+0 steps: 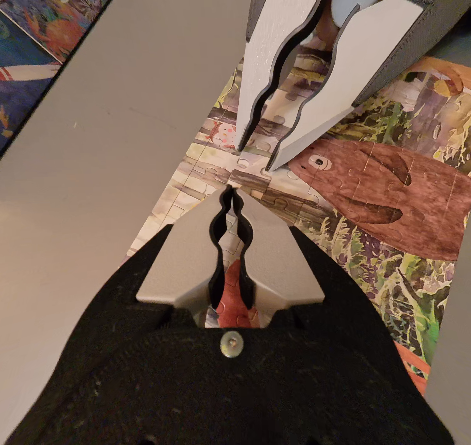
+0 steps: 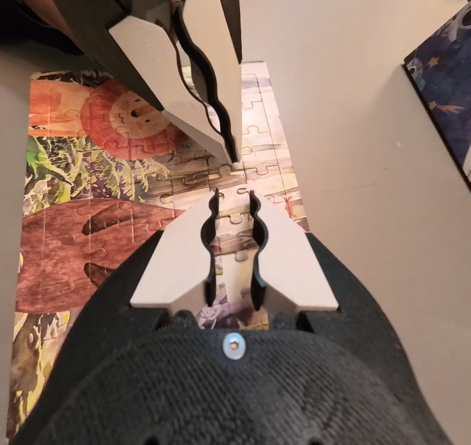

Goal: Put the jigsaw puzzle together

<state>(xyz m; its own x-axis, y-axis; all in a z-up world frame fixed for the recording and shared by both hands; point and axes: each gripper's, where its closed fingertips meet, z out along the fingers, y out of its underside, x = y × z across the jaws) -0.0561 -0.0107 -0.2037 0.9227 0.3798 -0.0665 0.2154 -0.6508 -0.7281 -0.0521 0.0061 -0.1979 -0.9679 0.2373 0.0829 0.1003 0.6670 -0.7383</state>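
Left wrist view has the left gripper [image 1: 232, 188] low over the jigsaw puzzle [image 1: 382, 203], its jaws pressed together with nothing between them, tips at a brown plank piece [image 1: 251, 179] that sits slightly raised. Opposite, the right gripper [image 1: 253, 160] points its tips down onto the same spot, jaws a little apart and empty. Nearly complete, the puzzle lies flat on a pale table [image 1: 114, 126], a picture box [image 2: 443, 96] lying off to the side.

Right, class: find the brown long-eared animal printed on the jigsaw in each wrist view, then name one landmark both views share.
Left wrist view: the brown animal lies right of centre, beyond the left tongs.
Right wrist view: the brown animal lies at the left edge, beside the right tongs.
Shared landmark: the grey plank piece between both tongs' tips.
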